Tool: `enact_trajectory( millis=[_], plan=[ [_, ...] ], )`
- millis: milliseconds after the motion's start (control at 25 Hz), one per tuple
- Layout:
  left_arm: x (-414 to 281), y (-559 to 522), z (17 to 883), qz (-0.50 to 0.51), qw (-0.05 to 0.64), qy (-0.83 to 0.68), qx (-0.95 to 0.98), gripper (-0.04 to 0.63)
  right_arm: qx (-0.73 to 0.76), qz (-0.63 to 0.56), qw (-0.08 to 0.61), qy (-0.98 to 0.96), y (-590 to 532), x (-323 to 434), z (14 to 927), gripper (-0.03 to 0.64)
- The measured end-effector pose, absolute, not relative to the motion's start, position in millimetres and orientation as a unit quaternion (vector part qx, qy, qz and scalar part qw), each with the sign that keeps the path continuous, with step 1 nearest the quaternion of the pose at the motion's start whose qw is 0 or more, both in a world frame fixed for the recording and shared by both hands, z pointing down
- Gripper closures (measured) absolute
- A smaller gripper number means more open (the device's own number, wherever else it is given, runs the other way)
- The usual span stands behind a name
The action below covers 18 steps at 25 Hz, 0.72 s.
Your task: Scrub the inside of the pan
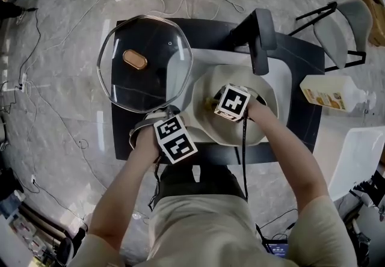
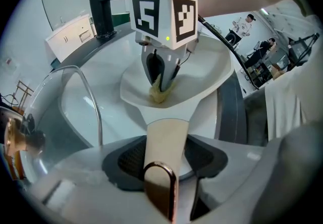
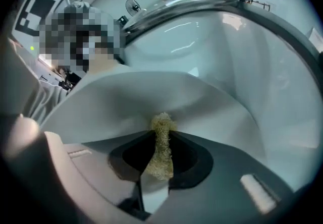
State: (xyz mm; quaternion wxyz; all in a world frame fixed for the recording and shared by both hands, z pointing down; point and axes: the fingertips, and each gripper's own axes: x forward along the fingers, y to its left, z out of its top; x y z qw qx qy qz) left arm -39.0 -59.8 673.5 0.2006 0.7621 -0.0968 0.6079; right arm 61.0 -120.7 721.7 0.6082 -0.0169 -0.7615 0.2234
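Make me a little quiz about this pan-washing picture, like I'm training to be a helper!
1. True or false: the left gripper is shut on the handle of the pan.
2. What does the right gripper press inside the pan? A spoon, B scrubber, C cup.
3. In the head view, which side of the pan is the glass lid on?
Key: 1 true; 2 B; 3 left.

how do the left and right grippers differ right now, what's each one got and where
The left gripper is shut on the pan handle, outside the bowl; the right gripper is shut on a yellowish scrub pad, inside the pan. The left tongs lie along the handle; the right tongs point down, with the pad against the pan's inner surface. Both are clamped on something.
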Motion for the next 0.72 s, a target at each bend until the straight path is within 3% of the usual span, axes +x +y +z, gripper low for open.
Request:
enact_trajectory(
  millis=[320,720],
  plan=[
    [-39.4,-59.9,673.6,0.605,0.200,-0.099,0.764,0.357,0.094,0.134,0.636,-0.754,-165.8,106.2,749.5,0.531],
    [-38.2,-60.8,673.9,0.599,0.197,-0.104,0.769,0.357,0.084,0.103,0.766,-0.628,-152.4,173.5,739.0,0.529]
  ],
)
